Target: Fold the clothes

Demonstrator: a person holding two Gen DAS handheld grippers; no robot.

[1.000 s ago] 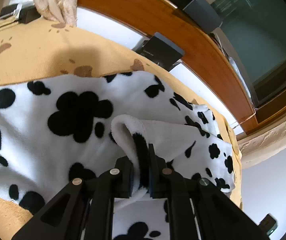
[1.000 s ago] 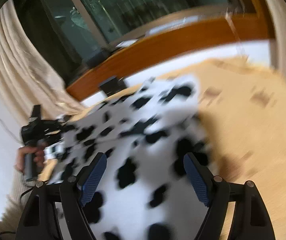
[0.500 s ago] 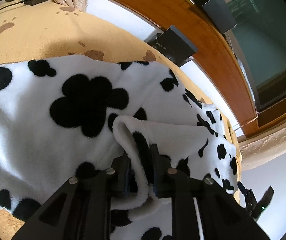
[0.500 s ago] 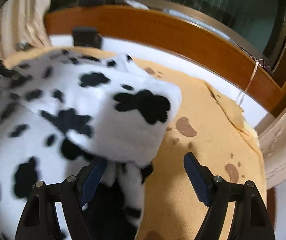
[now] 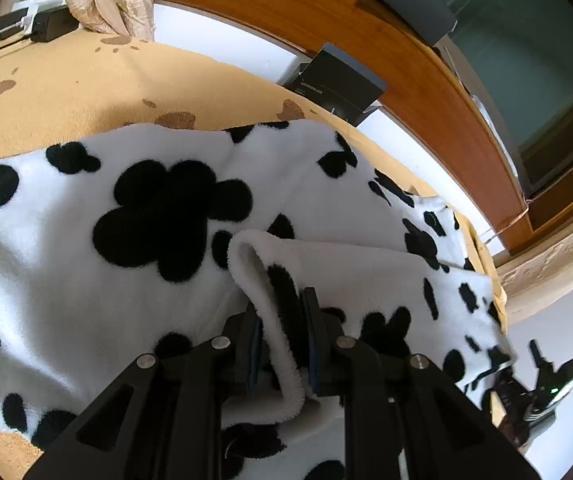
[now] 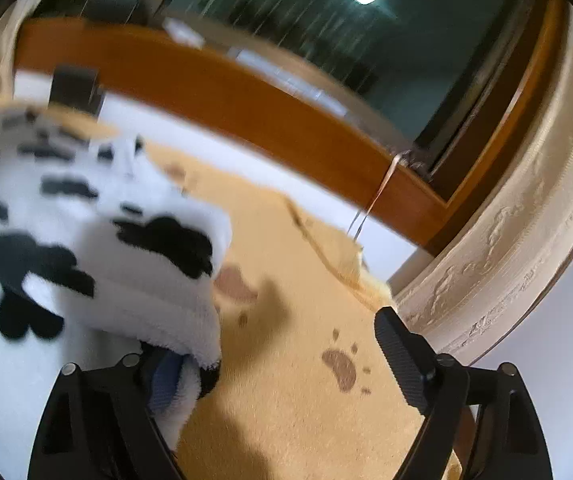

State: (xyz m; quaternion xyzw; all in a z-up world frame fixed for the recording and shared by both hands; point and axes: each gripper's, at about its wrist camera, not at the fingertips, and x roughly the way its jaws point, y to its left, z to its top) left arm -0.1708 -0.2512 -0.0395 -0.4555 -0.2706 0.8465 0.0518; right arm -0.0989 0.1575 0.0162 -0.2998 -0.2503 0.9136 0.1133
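Left wrist view: the tan paw-print blanket (image 5: 66,92) covers the bed from the curtained corner down to the foot, and my white fleece garment with black spots (image 5: 86,272) lies spread over its middle, its far edge running along the side nearest the wooden sill (image 5: 286,12). A doubled flap of that fleece stands up between my left gripper (image 5: 282,344) fingers, which are pinched tight on it, so I judge I am carrying that edge over the body to make a fold. My right gripper (image 6: 282,364) has its jaws wide apart; the fleece only drapes against its left finger (image 6: 162,384), nothing is clamped, and its right finger hangs over bare blanket, ready to take hold. A dark box (image 5: 338,84) leans at the sill. Compared with half a second ago, the flap looks closer and the right gripper has slid toward the garment's corner.
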